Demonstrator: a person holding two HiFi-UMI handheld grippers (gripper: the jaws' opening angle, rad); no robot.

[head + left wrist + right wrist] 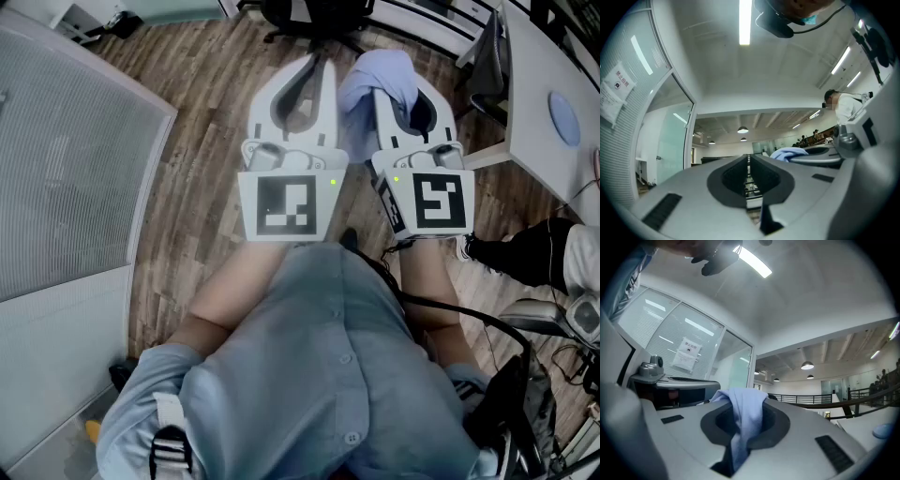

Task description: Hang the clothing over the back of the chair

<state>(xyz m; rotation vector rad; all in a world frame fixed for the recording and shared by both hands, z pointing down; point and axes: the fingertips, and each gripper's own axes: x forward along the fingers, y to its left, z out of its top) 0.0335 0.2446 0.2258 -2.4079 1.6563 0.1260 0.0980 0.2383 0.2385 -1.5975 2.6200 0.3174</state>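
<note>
Clothing's up: the right claw (409, 94) clamps the blue clothing (375, 75), the left claw (314, 66) is clenched empty. The chair (314, 14), perhaps that dark one at twelve o'clock, is undraped.

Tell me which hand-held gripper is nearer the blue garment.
Right. The right hand-held gripper is shut on the garment, which bunches between its jaws. The left hand-held gripper sits just beside it, jaws together with nothing between them.

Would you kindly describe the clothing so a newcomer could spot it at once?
Above the wooden floor, two white grippers point forward. The pale blue clothing is bunched in the right gripper's shut jaws; the left gripper holds nothing.
</note>
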